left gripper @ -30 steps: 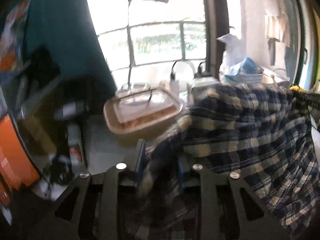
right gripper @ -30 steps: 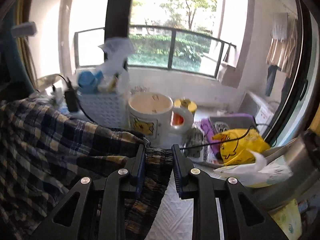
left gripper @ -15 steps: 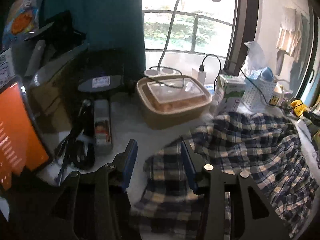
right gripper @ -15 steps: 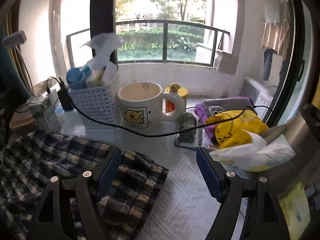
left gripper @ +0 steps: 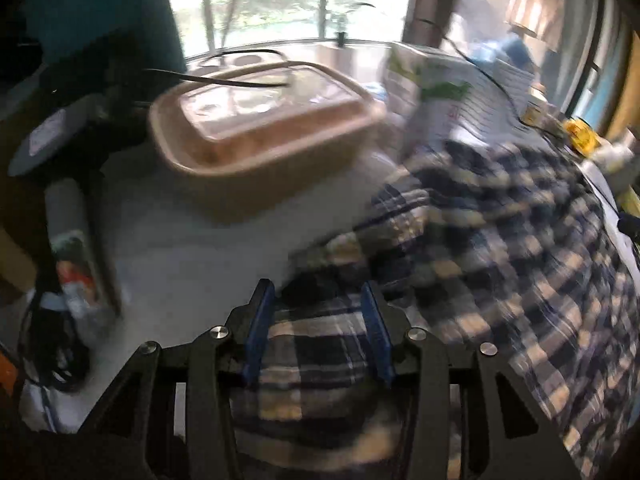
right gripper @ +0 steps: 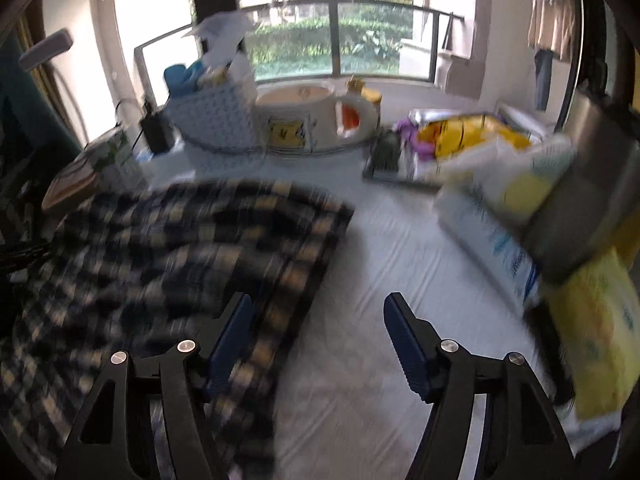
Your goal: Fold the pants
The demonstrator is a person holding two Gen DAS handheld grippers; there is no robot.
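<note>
The plaid pants [left gripper: 500,240] lay bunched on the white table [right gripper: 380,240], near a brown food box [left gripper: 264,132] and a big mug [right gripper: 304,120]. The left gripper [left gripper: 318,332] had cloth between its fingers, which were closing but did not look like they pinched it yet. The right gripper [right gripper: 316,340] was closing too, spread wide over the pants' edge and bare table. I think one fold was down. More folds and smoothing were left.

Both grippers [left gripper: 318,300] [right gripper: 318,312] angled downward, fingers [right gripper: 404,340] apart, closing.

Wrist views, angled down, sharing pants [left gripper: 500,240]
</note>
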